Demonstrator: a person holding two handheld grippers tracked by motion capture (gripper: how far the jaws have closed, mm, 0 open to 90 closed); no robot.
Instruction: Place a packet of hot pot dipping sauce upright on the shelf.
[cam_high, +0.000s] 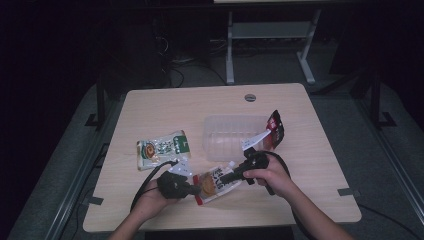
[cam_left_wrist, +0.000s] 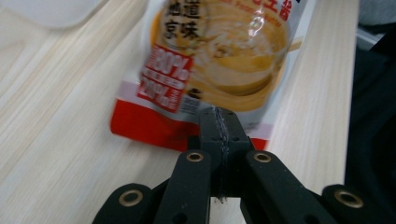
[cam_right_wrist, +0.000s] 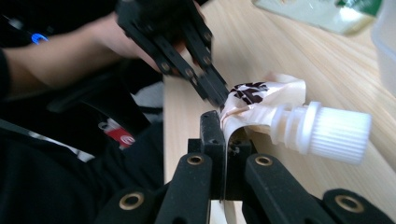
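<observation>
High view: spouted pouch (cam_high: 216, 181) stretched between left tongs (cam_high: 196, 190) and right tongs (cam_high: 231, 176), both clamped on its edges

We hold both grippers low over the near edge of the table (cam_high: 150, 105), forearms coming up from below and converging. Our left hand (cam_high: 150, 200) wraps the left gripper (cam_high: 192, 189), which points right, its jaws pressed together on the red bottom edge of the sauce pouch (cam_high: 216, 182). Our right hand (cam_high: 267, 175) grasps the right gripper (cam_high: 231, 176), angled left and downward, its jaws clamped on the pouch's top edge beside the white spout. The two grippers face each other, close together.
</observation>
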